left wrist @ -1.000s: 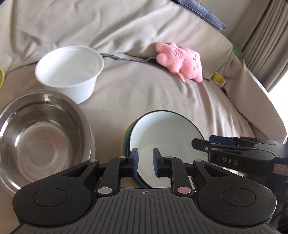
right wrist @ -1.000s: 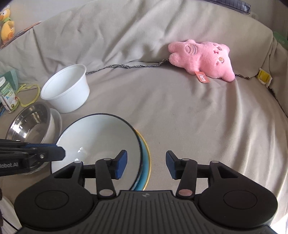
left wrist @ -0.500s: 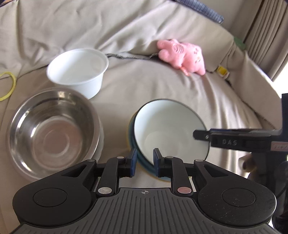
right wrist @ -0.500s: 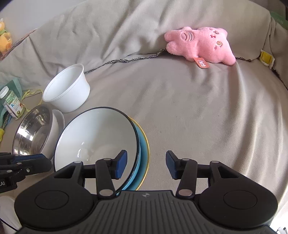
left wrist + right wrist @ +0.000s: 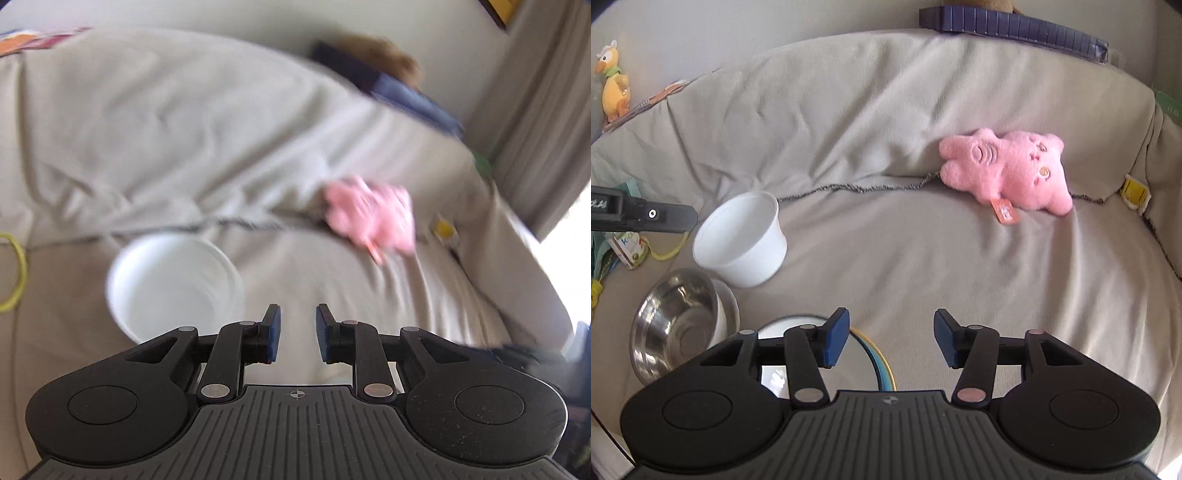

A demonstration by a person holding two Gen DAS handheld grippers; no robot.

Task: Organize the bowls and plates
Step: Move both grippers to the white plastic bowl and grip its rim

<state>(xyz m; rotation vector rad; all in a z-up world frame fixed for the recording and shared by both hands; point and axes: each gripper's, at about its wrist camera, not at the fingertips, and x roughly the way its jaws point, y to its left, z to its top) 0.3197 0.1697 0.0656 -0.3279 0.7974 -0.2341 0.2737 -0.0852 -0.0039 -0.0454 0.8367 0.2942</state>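
A white plastic bowl (image 5: 173, 284) (image 5: 742, 236) stands upright on the grey sofa cover. A steel bowl (image 5: 679, 325) sits in front of it at the left. The white enamel bowl (image 5: 775, 373) rests on stacked blue and yellow plates (image 5: 882, 369), mostly hidden behind my right gripper. My left gripper (image 5: 297, 332) hovers just right of the white plastic bowl, its jaws opening with nothing between them; the left wrist view is blurred. My right gripper (image 5: 890, 339) is above the stack's right edge, jaws opening, empty. The left gripper (image 5: 639, 216) also shows at the left.
A pink plush toy (image 5: 1008, 170) (image 5: 373, 218) lies at the back of the seat. A small bottle (image 5: 628, 247) and yellow loop (image 5: 14, 273) lie at the left. A dark blue cushion (image 5: 1012, 29) tops the backrest. A yellow duck toy (image 5: 613, 81) stands far left.
Both grippers rose and tilted up from the stack; the steel bowl and stack dropped out of the left wrist view. Both pairs of jaws widened, the left after drawing back from the enamel bowl's rim.
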